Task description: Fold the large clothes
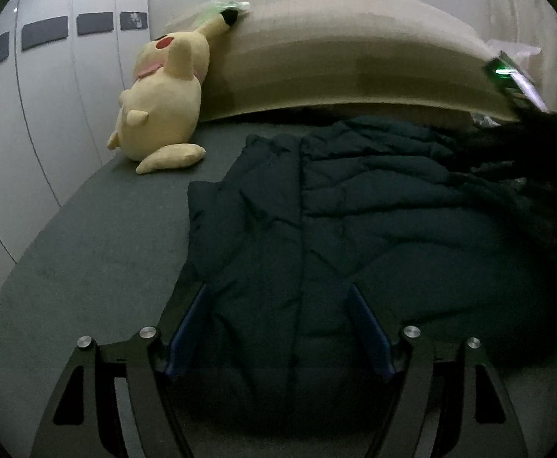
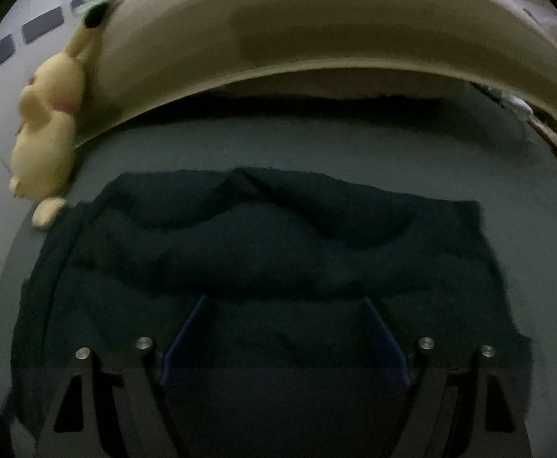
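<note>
A dark blue-green padded jacket [image 1: 354,221] lies spread on the grey bed [image 1: 87,252], with a seam running down its middle. My left gripper [image 1: 278,294] hovers over the jacket's near part. Its blue pads [image 1: 187,332] stand wide apart and nothing is pinched between them. In the right wrist view the same jacket [image 2: 259,252] fills the middle, blurred. My right gripper [image 2: 284,301] stands open above it, blue pads [image 2: 385,339] apart and clear of the cloth. A blurred dark sleeve [image 1: 526,145] and a device with a green light [image 1: 507,72] reach in at the left view's right edge.
A yellow plush toy [image 1: 164,103] leans against the beige headboard [image 1: 335,57] at the bed's far left corner, also the plush toy [image 2: 45,122] in the right view. A white wall with dark panels [image 1: 45,32] runs along the left. Bare sheet [image 2: 335,145] lies between jacket and headboard.
</note>
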A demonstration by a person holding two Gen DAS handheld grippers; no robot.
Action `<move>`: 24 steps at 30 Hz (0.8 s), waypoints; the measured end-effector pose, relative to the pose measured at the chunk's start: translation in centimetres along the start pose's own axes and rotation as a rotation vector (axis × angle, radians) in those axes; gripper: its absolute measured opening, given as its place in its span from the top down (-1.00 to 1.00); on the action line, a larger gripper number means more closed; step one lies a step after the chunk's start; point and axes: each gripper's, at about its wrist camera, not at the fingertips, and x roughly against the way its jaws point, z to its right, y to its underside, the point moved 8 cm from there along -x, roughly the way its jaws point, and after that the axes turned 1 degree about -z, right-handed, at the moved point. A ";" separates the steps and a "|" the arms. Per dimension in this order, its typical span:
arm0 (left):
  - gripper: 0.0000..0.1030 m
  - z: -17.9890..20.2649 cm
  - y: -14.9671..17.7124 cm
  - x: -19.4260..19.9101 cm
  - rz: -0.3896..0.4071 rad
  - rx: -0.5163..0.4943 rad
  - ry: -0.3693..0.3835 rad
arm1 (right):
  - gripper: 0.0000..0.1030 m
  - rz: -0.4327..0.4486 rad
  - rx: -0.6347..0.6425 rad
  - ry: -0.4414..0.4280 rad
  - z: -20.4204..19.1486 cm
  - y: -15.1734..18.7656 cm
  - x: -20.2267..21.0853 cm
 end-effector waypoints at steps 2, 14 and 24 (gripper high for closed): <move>-0.48 -0.2 0.1 -0.6 0.009 -0.005 0.010 | -0.72 -0.021 -0.010 0.038 -0.3 -0.5 -1.5; -0.48 -1.6 -0.2 1.4 0.016 0.030 0.020 | -0.99 -0.050 -0.061 0.092 0.2 -1.3 -1.8; -0.48 -6.8 1.8 4.6 -0.024 0.167 -0.053 | -1.00 -0.021 0.076 0.028 -3.6 4.9 2.8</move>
